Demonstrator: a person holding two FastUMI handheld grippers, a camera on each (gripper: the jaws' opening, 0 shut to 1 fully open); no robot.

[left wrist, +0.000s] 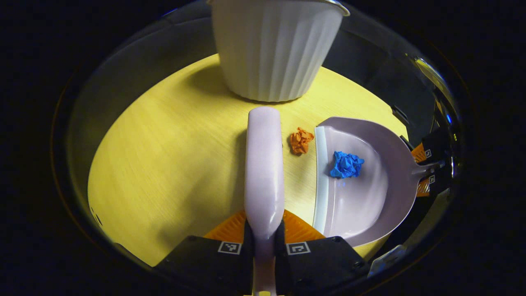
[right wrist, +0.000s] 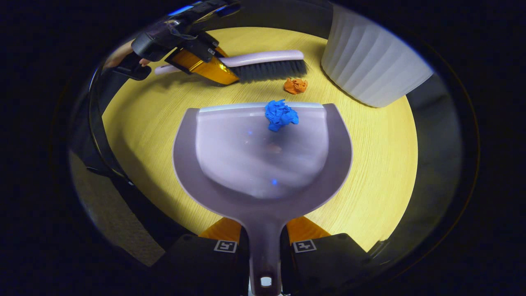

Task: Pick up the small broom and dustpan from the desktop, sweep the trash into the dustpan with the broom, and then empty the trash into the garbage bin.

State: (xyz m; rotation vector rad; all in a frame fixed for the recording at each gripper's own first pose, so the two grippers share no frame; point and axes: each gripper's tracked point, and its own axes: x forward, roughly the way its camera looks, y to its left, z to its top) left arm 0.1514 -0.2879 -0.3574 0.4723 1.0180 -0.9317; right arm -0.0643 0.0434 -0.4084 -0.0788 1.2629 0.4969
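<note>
My left gripper (left wrist: 264, 234) is shut on the handle of the pale lilac broom (left wrist: 264, 164), which lies along the yellow table; its dark bristles (right wrist: 271, 70) face the dustpan. The right gripper (right wrist: 264, 238) is shut on the handle of the lilac dustpan (right wrist: 263, 164), which rests flat on the table with its pale lip (left wrist: 321, 172) toward the broom. A crumpled blue paper ball (right wrist: 281, 115) lies inside the pan near the lip. An orange paper ball (left wrist: 301, 140) sits on the table between the broom and the dustpan lip (right wrist: 259, 107).
A white ribbed garbage bin (left wrist: 273, 49) stands at the far side of the round yellow table (left wrist: 164, 164), close beyond the broom's tip and the orange ball (right wrist: 295, 85). The table edge drops off to a dark floor all around.
</note>
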